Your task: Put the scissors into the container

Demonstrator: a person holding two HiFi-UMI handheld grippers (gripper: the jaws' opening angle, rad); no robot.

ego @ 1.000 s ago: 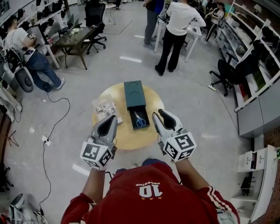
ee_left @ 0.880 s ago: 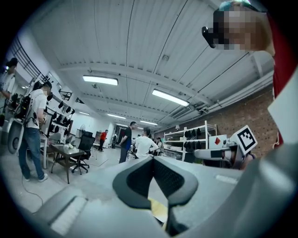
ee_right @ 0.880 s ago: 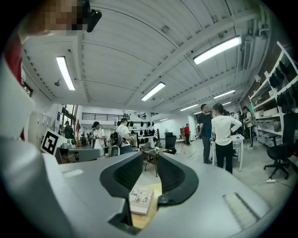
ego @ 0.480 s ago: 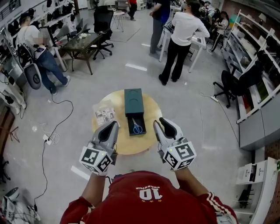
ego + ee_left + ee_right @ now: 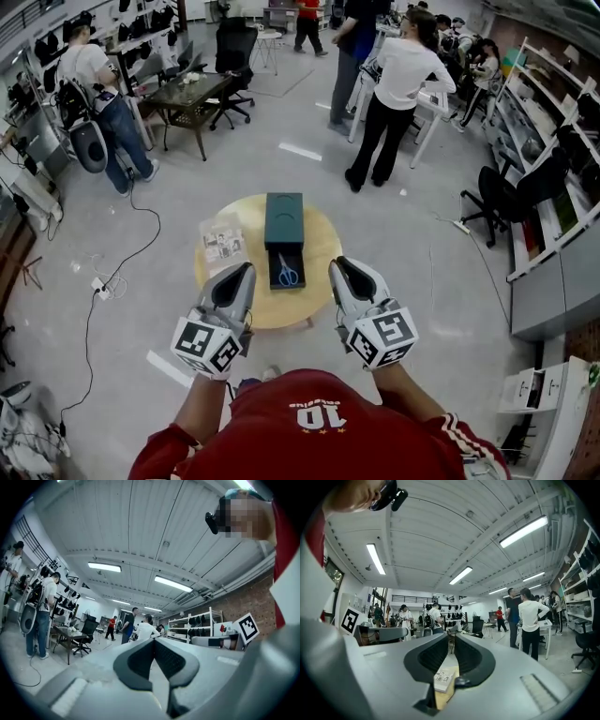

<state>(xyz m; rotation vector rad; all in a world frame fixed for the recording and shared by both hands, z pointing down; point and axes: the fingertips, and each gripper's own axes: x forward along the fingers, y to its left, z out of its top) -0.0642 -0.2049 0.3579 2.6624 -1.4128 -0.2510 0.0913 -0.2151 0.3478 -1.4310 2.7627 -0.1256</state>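
**Head view:** Looking steeply down, a person in a red jersey [image 5: 314,422] stretches both forearms forward, side by side. Each hand holds a gripper pointing level, above the near side of a round wooden bench [image 5: 319,230]. The left gripper [image 5: 240,273] and the right gripper [image 5: 341,269] are well apart. Between them in the picture is a dark green container [image 5: 284,217], which stands at the middle of the bench. Its drawer is pulled out toward the person, and the blue-handled scissors [image 5: 287,273] lie inside that drawer. A printed packet [image 5: 222,246] lies on the bench to the left of the container. Only this view shows the scissors and the container.

**Left gripper view:** The camera looks level across the room, toward ceiling lights and standing people. The dark padded fingers [image 5: 136,660] are clenched, tips meeting, with nothing between them. The right gripper's marker cube [image 5: 247,626] shows at the right edge.

**Right gripper view:** These fingers stand slightly apart, leaving a narrow slot. They have just been closing and they grasp nothing. Through the slot, a strip of the bench and the packet show below, which the left gripper view does not catch.
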